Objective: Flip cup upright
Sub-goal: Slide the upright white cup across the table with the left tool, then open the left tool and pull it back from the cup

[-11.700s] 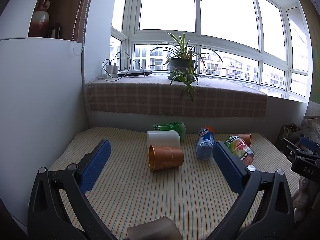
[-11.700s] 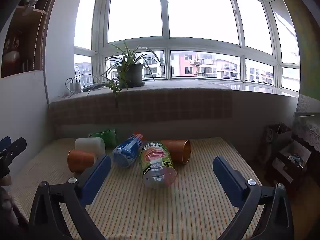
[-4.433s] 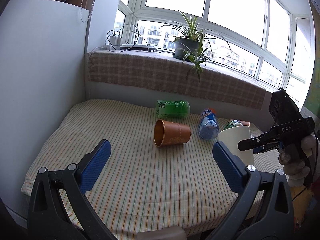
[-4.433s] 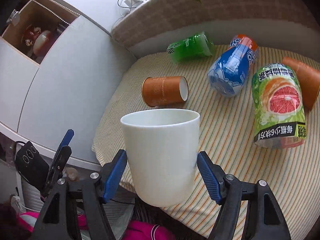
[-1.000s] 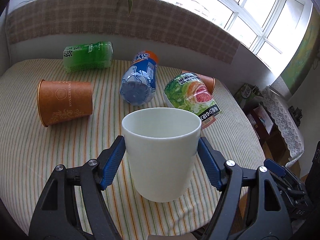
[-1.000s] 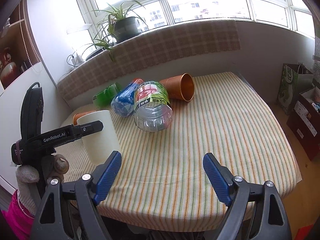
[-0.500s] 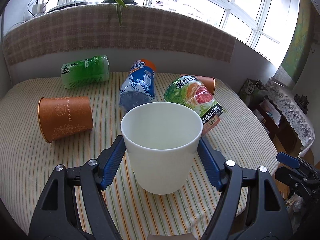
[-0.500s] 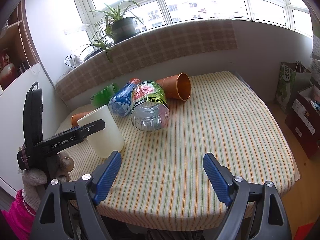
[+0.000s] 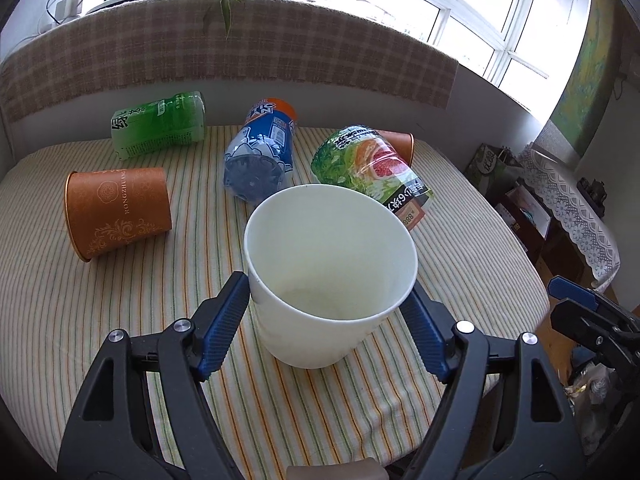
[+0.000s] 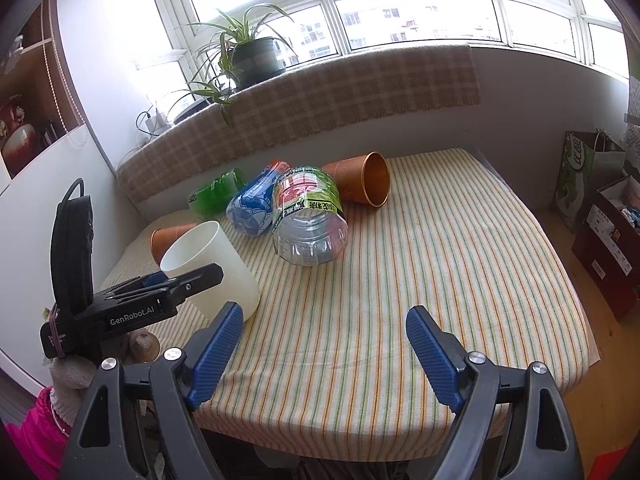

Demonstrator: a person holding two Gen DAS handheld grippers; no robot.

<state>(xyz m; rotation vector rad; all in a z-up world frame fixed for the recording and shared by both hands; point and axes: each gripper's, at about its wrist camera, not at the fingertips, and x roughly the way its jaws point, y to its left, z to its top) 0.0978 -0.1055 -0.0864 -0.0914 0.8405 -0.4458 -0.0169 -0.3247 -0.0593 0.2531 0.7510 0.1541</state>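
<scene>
My left gripper (image 9: 326, 316) is shut on a white cup (image 9: 330, 276), mouth up, tilted a little toward me, its base at or just above the striped tablecloth (image 9: 100, 312). The right wrist view shows the same white cup (image 10: 218, 264) held by the left gripper (image 10: 176, 280) near the table's left front edge. My right gripper (image 10: 324, 348) is open and empty above the front edge of the table. An orange paper cup (image 9: 118, 212) lies on its side to the left. A second orange cup (image 10: 360, 184) lies on its side at the back.
A green bottle (image 9: 160, 128), a blue bottle (image 9: 260, 156) and a grapefruit-label bottle (image 9: 368, 168) lie on their sides behind the white cup. A plaid-covered window ledge (image 10: 320, 108) with a potted plant (image 10: 248, 56) runs along the back. Bags and boxes (image 10: 600, 200) stand on the floor at right.
The left gripper has lowered the white cup toward the cloth and tipped its mouth more toward the camera. The right gripper has stayed open and almost still.
</scene>
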